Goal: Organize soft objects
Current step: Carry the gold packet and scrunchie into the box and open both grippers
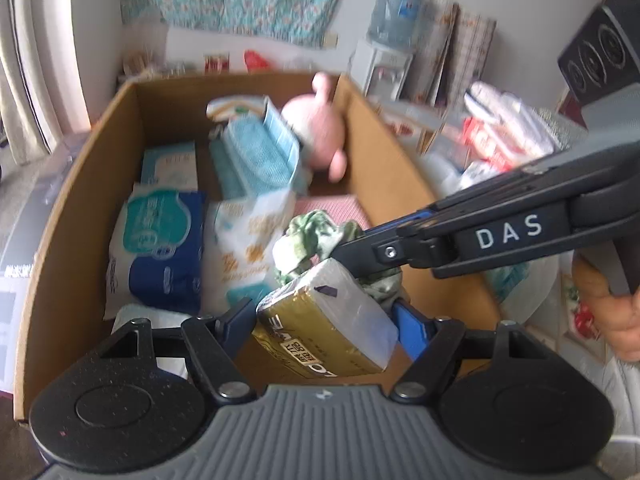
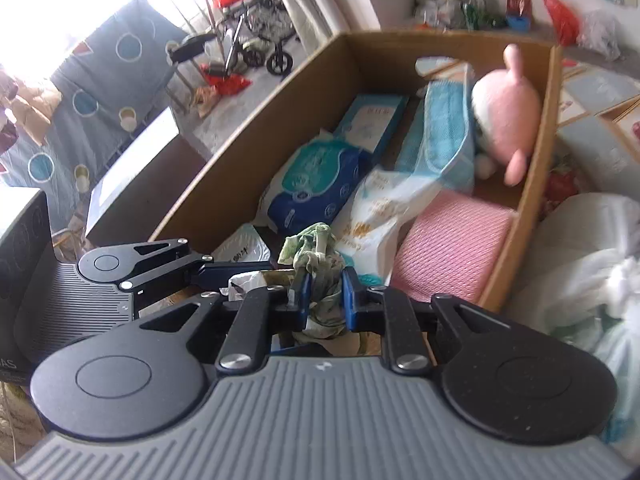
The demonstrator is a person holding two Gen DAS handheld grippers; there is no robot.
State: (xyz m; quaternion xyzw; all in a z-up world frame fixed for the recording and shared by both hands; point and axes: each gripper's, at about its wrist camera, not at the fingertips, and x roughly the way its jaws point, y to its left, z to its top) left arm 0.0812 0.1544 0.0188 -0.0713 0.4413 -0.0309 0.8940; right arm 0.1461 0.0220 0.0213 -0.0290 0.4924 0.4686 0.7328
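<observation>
A gold tissue pack (image 1: 324, 320) sits between the fingers of my left gripper (image 1: 324, 326), which is shut on it above the near end of an open cardboard box (image 1: 80, 184). My right gripper (image 2: 323, 292) is shut on a crumpled green-and-white cloth (image 2: 316, 248), also over the box's near end. In the left wrist view it reaches in from the right, and the cloth (image 1: 308, 236) hangs just behind the gold pack. Inside the box lie a blue tissue pack (image 1: 160, 252), a white-and-orange pack (image 1: 248, 240), a teal cloth bundle (image 1: 256, 156), a pink plush toy (image 1: 316, 128) and a pink towel (image 2: 452, 248).
White plastic bags (image 2: 580, 272) are piled right of the box. A water dispenser (image 1: 388, 40) and a black speaker (image 1: 600, 56) stand at the back. A wheelchair (image 2: 256, 28) and a patterned cushion (image 2: 100, 92) are on the left. A hand (image 1: 612, 312) holds the right gripper.
</observation>
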